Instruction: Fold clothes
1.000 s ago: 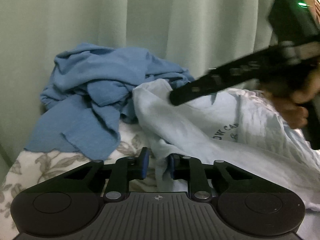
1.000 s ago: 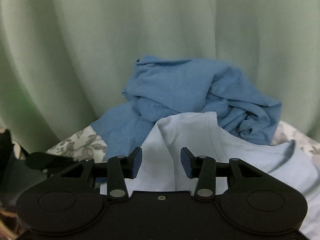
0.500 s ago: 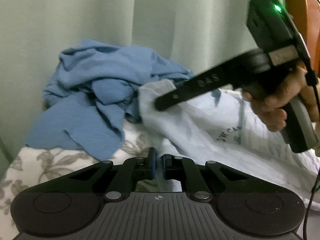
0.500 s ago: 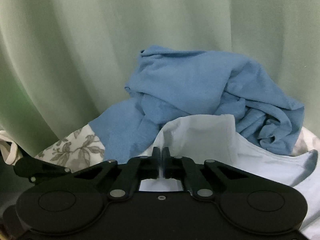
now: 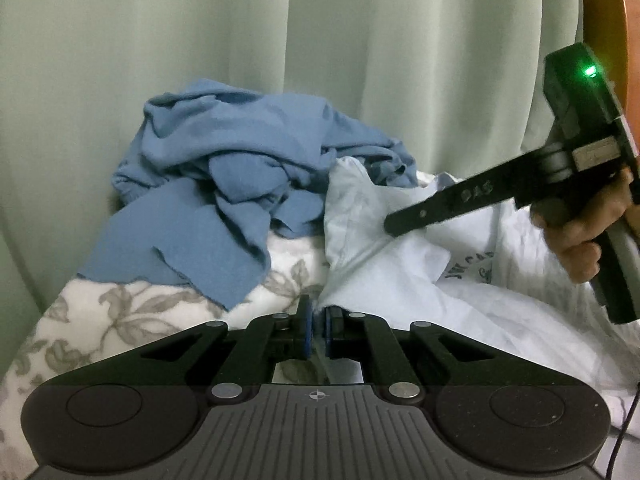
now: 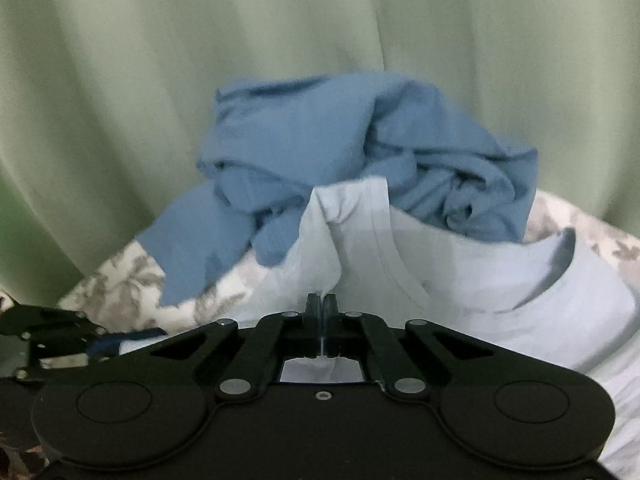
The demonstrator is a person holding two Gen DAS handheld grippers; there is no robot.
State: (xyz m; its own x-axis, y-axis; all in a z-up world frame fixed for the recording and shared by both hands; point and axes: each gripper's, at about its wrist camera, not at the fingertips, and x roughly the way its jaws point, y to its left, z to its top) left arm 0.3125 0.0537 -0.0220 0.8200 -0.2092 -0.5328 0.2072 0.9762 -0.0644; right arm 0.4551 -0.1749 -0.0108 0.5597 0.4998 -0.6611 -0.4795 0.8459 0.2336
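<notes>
A pale blue T-shirt (image 5: 400,272) with dark lettering lies rumpled on a floral bedspread (image 5: 128,312). My left gripper (image 5: 318,320) is shut on a fold of its sleeve edge at the near side. In the right wrist view the same T-shirt (image 6: 460,280) shows its collar, and my right gripper (image 6: 322,312) is shut on a pinch of its shoulder cloth. From the left wrist view, the right gripper (image 5: 394,227) reaches in from the right, held by a hand (image 5: 588,236).
A crumpled darker blue garment (image 5: 248,176) (image 6: 360,152) is heaped behind the T-shirt, against a pale green curtain (image 5: 320,40). A wooden headboard edge (image 5: 604,12) shows at the top right. The left gripper's body (image 6: 48,328) appears at the right wrist view's lower left.
Both grippers have closed onto the pale blue T-shirt. The right gripper has come down lower over the shirt, pulling the cloth into a ridge.
</notes>
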